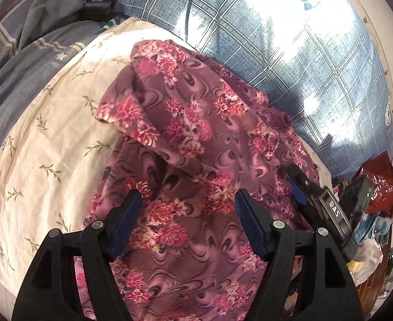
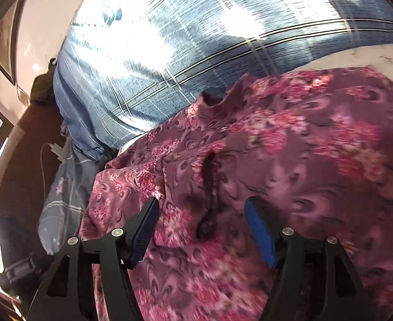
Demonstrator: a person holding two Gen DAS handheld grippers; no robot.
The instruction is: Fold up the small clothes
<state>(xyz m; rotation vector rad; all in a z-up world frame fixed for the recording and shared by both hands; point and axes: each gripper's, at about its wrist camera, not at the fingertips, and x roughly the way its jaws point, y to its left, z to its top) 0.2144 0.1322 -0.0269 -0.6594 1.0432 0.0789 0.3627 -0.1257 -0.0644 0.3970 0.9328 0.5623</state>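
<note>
Cream bedding with a leaf print (image 1: 49, 139) carries a crumpled pink floral garment (image 1: 191, 144), with a blue plaid pillow (image 1: 290, 53) just beyond it. Directly over the cloth, the left gripper (image 1: 188, 203) hangs with its jaws wide and nothing pinched. The right gripper (image 2: 201, 208) is likewise spread wide above a dark fold, gripping nothing; in the left wrist view its fingers sit at the garment's right edge. Bare bedding lies open along the garment's left side.
</note>
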